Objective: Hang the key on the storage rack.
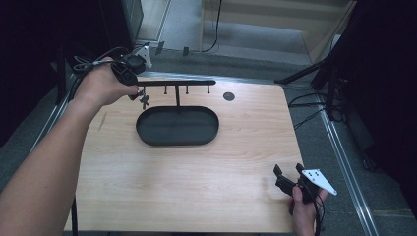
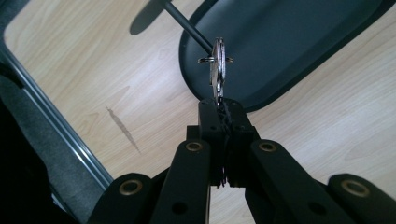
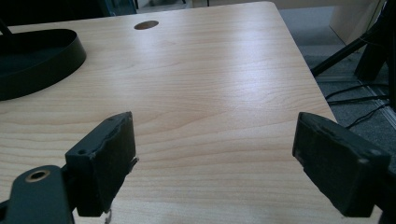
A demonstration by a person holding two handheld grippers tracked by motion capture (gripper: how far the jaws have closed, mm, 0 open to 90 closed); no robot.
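Pale wood covers the surface we work at. From the high view we see our left tongs raised at the left end of the black rack, whose bar stands on a post above an oval black tray. A small metal key hangs from these tongs, just beside the bar's end hook. Our right tongs rest near the surface's front right corner, well apart from the tray, jaws spread.

Looking along the left tongs, we see them pressed together on the key, which sticks up edge-on over the tray's rim, with the post behind it.

Looking along the right tongs, the pads stand wide apart over bare wood, with the tray far left.
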